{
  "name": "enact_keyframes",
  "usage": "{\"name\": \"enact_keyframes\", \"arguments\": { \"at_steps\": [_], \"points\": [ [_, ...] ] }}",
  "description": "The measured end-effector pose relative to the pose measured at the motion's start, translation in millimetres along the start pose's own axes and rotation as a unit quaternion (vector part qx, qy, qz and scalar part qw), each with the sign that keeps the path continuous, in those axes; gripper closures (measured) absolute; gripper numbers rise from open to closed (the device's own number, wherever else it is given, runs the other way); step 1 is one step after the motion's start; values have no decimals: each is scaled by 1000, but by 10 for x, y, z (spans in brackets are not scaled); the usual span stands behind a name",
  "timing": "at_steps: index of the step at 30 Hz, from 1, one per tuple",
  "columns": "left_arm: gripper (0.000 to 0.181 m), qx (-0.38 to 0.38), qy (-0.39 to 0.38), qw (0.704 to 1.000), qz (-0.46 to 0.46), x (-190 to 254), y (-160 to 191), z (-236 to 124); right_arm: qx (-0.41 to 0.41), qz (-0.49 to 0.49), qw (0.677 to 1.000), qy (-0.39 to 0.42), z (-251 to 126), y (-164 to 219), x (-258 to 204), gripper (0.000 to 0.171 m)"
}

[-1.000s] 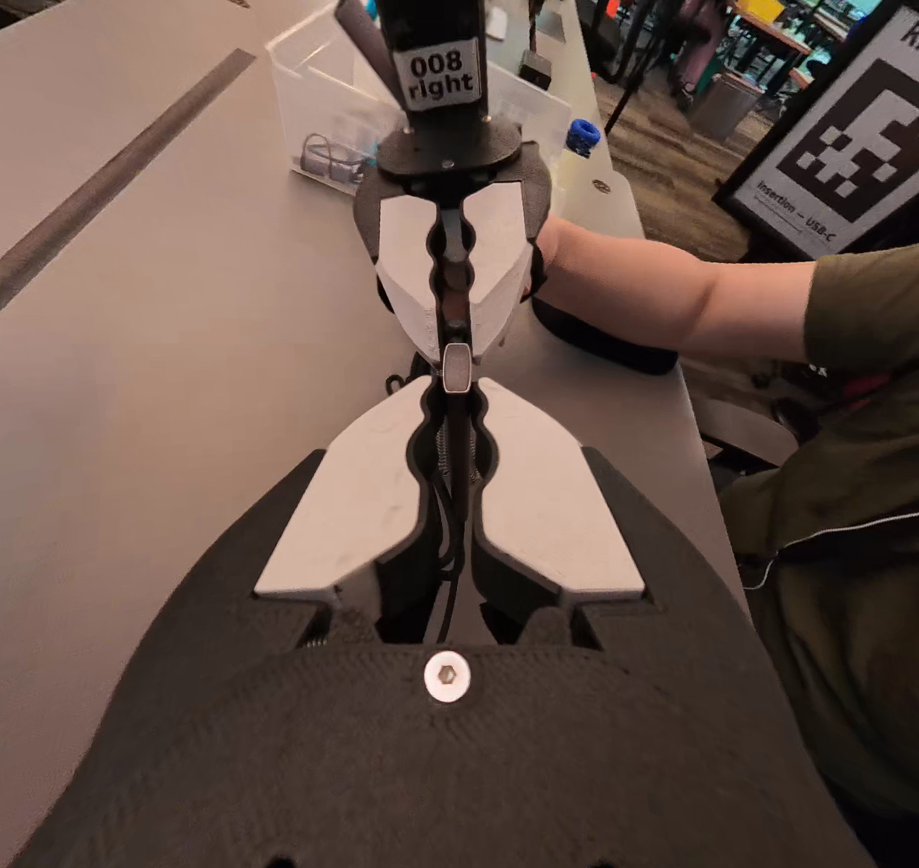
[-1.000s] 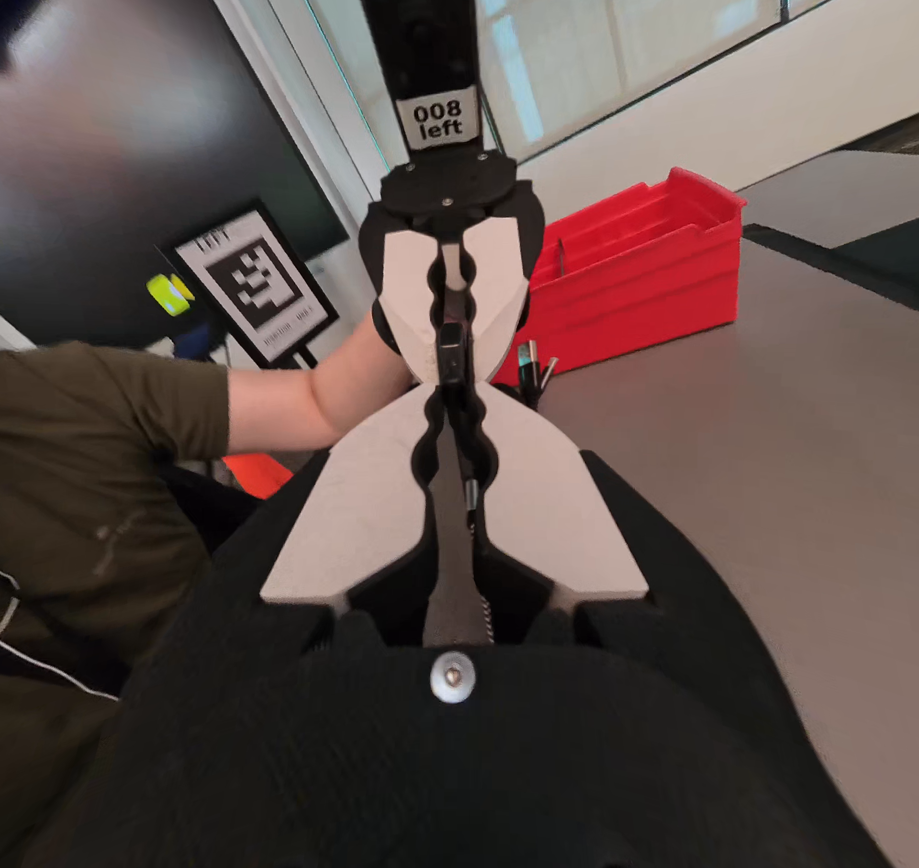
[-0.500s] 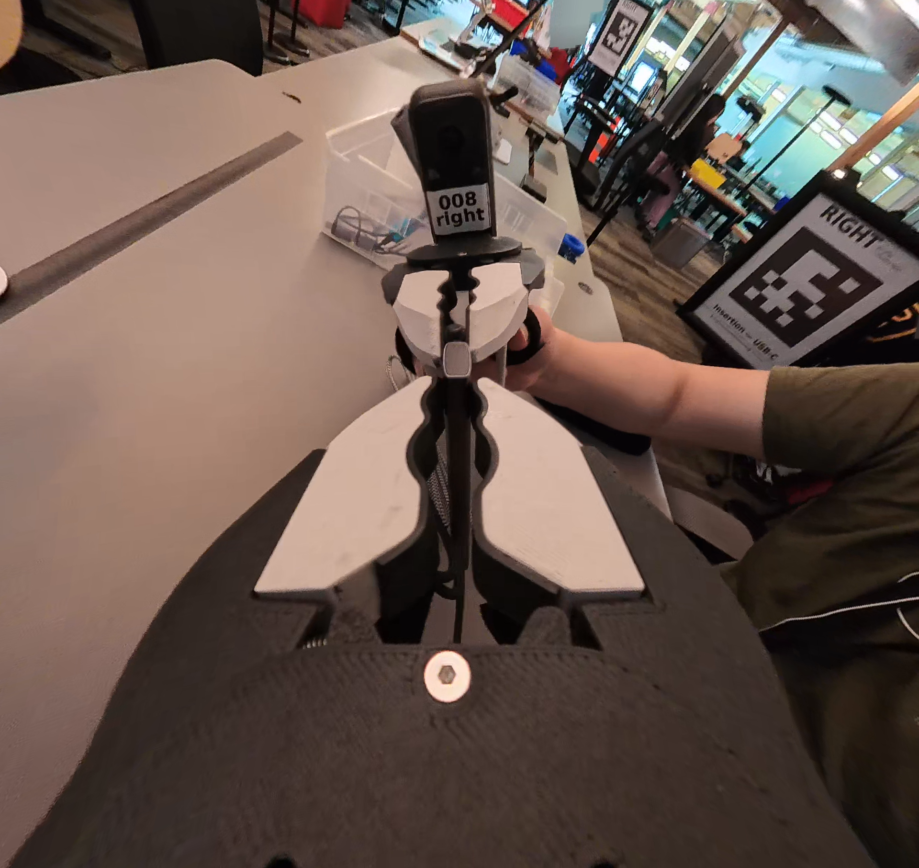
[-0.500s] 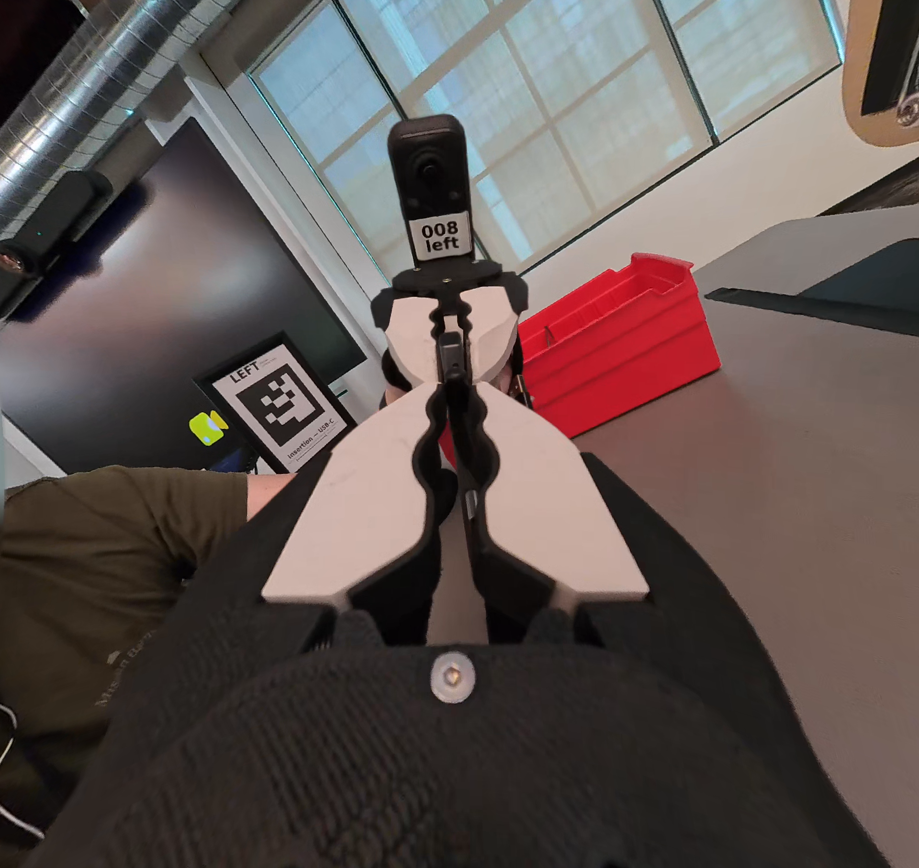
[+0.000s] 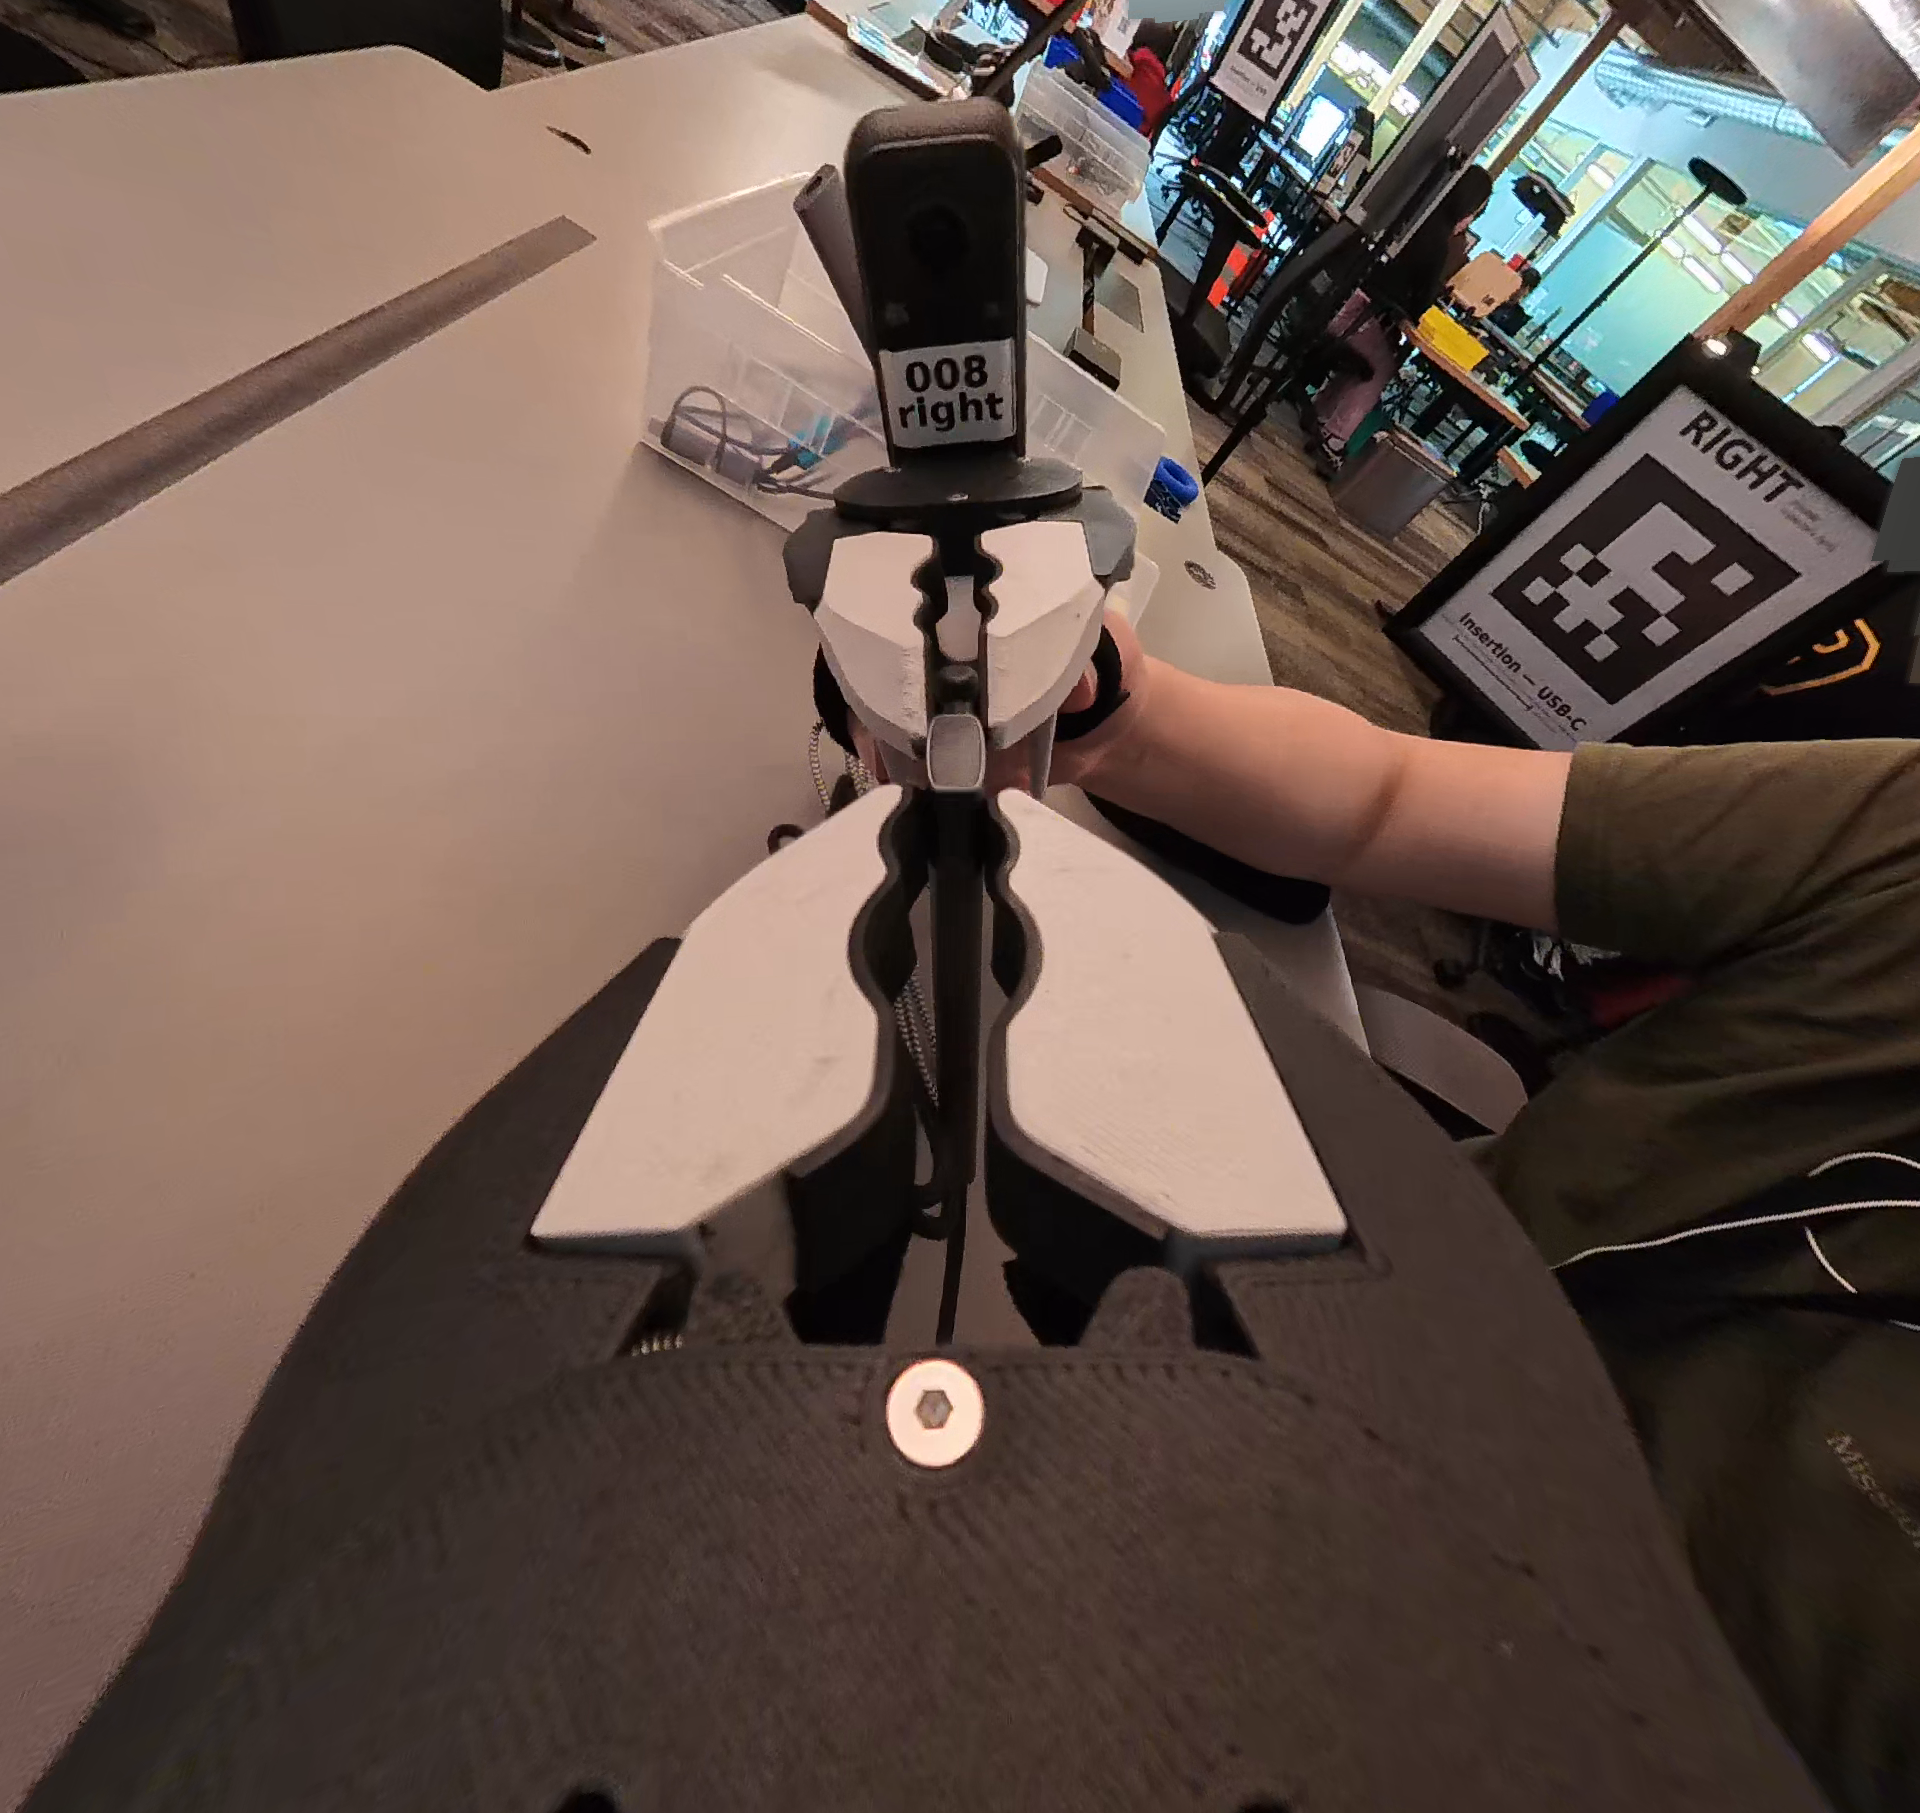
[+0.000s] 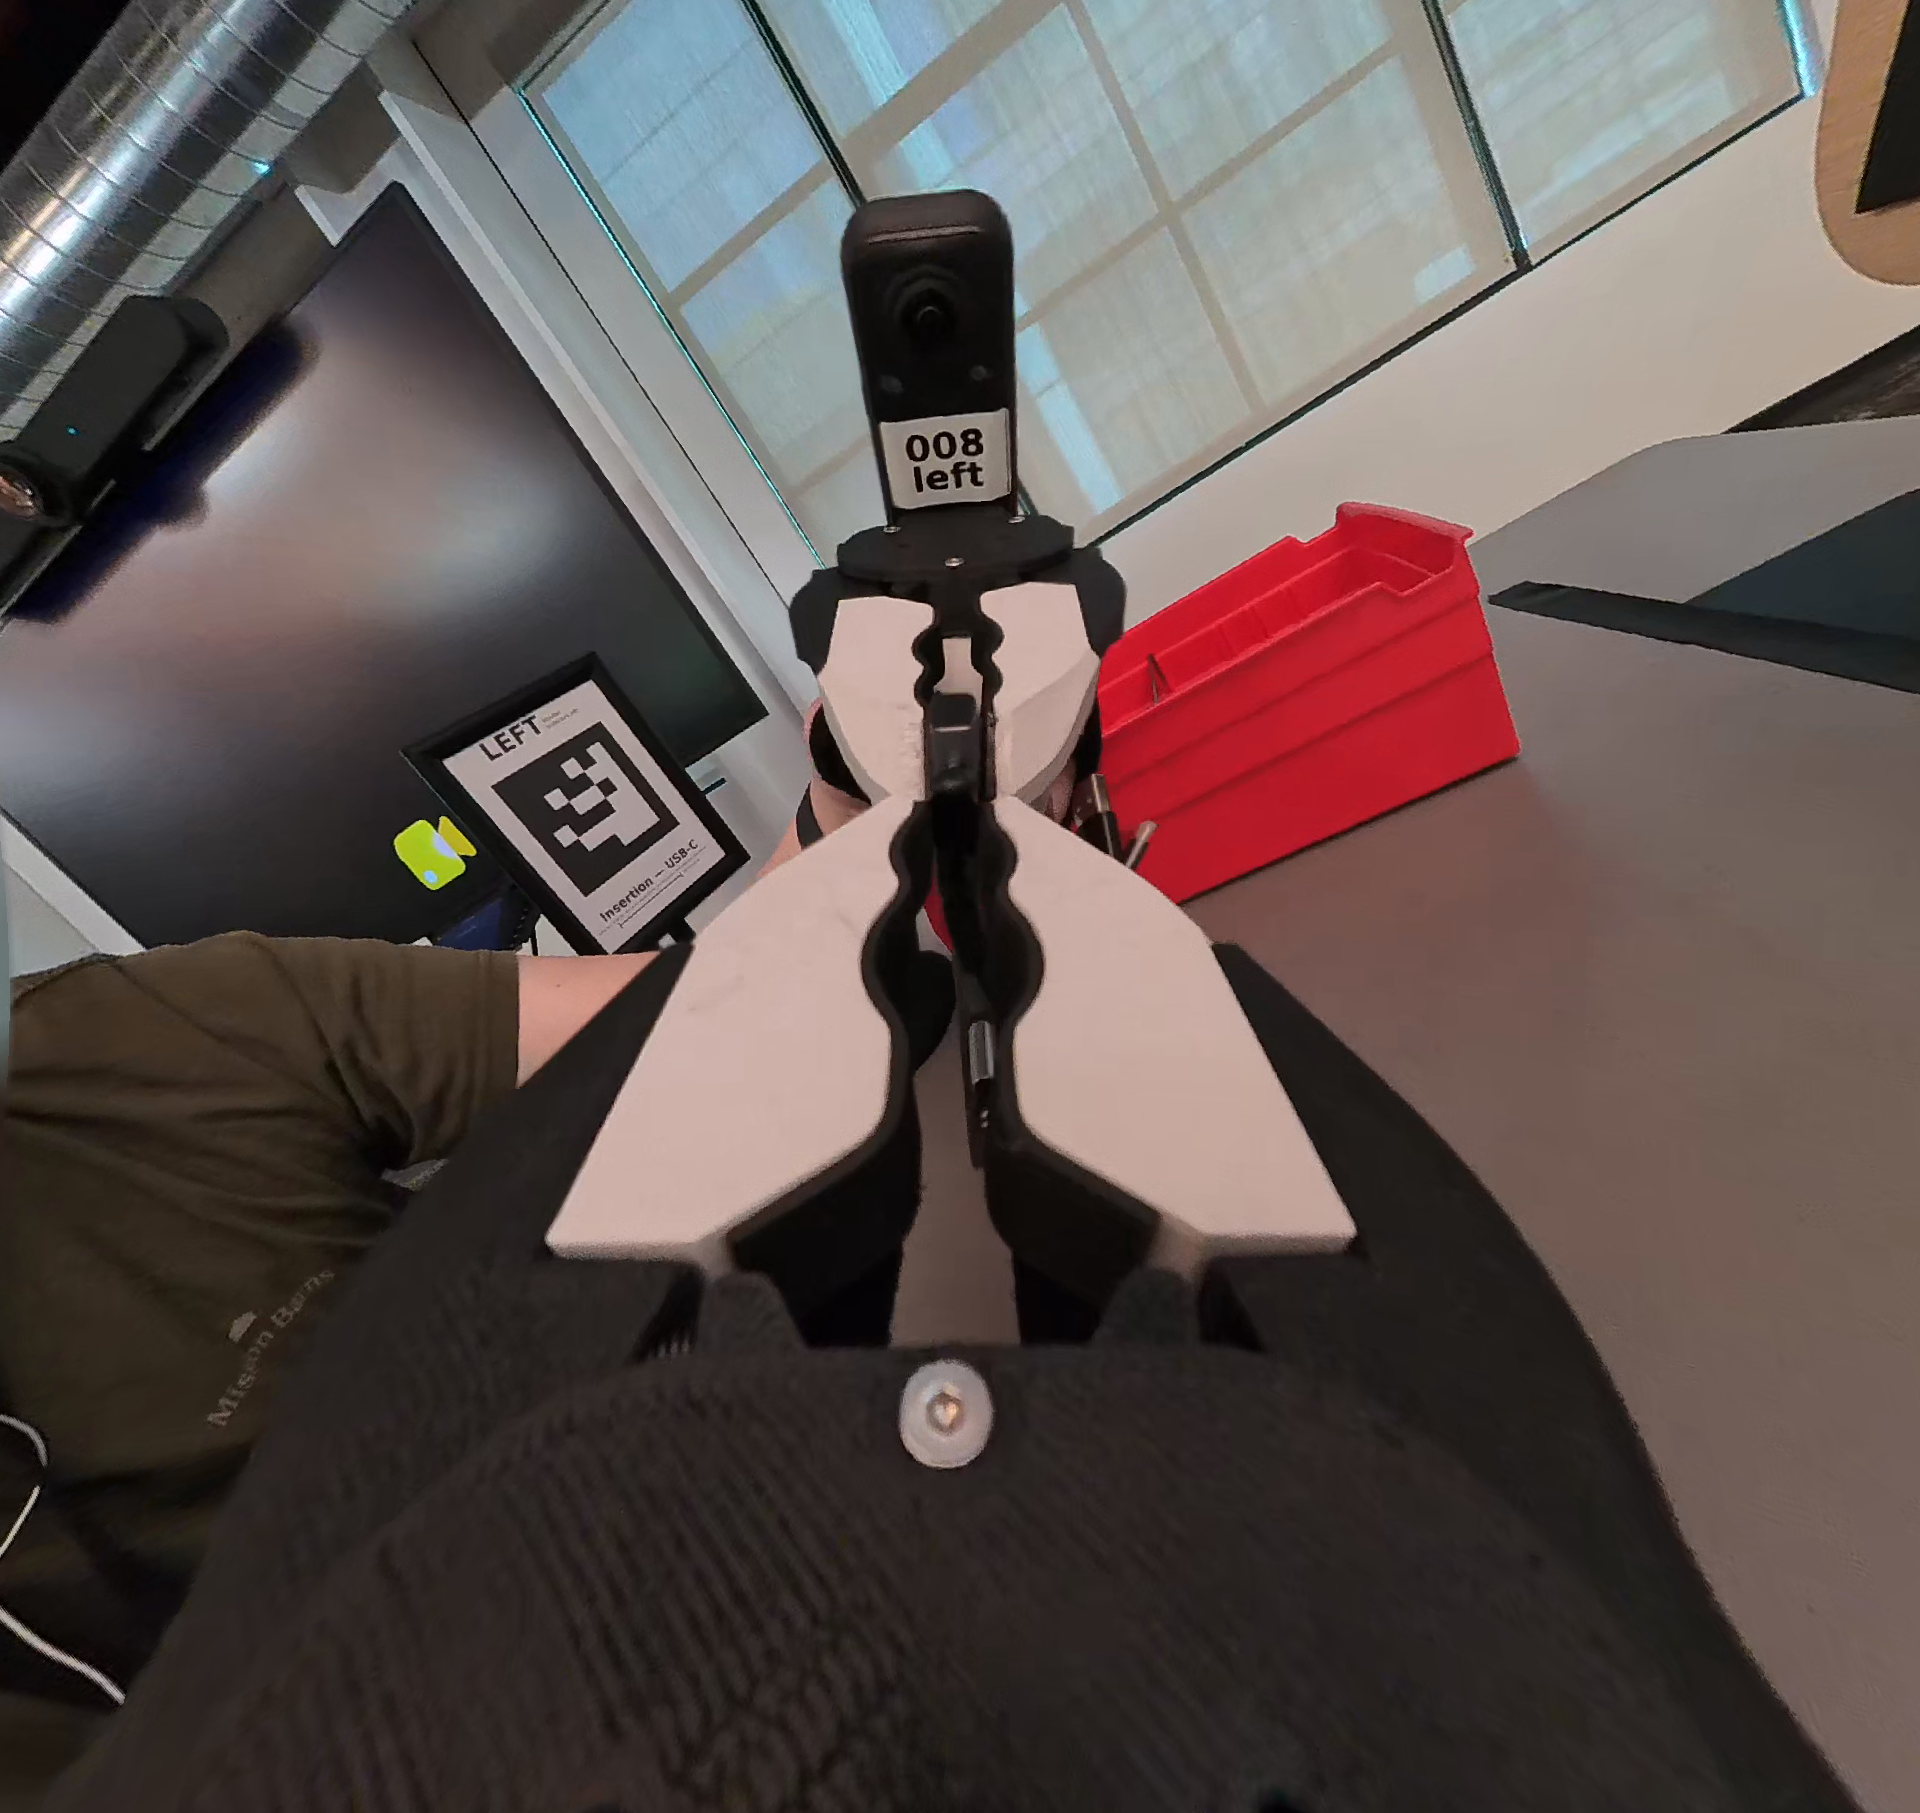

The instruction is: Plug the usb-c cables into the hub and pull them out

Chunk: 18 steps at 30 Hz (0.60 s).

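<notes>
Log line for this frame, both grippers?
left gripper: shut on hub | right gripper: shut on cable plug | tips facing, above table

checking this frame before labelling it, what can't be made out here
- Plug and port mating: both views, hidden between the meeting tips of the left hand-held gripper and right hand-held gripper.
- Hub: only its silver end shows.
- Red bin contents: right wrist view, wall hides them.

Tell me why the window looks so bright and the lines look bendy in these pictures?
In the right wrist view, daylight pours through the big window, so it looks washed out, and the wide lens curves its frame. In the left wrist view, the table edge bends too, and the far room is soft, while the left gripper looks sharp.
</notes>
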<state>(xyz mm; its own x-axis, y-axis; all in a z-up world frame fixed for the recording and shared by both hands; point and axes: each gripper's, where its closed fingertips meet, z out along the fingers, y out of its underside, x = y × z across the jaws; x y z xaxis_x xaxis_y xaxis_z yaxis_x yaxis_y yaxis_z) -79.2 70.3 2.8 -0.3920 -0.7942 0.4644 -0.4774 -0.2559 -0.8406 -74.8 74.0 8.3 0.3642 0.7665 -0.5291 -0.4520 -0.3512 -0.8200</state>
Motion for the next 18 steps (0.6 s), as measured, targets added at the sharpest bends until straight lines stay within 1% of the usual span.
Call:
{"name": "enact_keyframes", "arguments": {
  "at_steps": [4, 12, 18],
  "points": [
    [172, -1, 1, 1000, 0, 0, 4, -4, -1, -3, 1000, 2, 4, 0, 1, 163],
    [172, 0, 40, 999, -16, 87, 3, -11, -16, -10, 1000, -8, 14, 1, -63, 163],
    [172, 5, 35, 999, -16, 50, -4, -20, -28, -16, 999, 8, 24, 8, -49, 163]
  ]
}}
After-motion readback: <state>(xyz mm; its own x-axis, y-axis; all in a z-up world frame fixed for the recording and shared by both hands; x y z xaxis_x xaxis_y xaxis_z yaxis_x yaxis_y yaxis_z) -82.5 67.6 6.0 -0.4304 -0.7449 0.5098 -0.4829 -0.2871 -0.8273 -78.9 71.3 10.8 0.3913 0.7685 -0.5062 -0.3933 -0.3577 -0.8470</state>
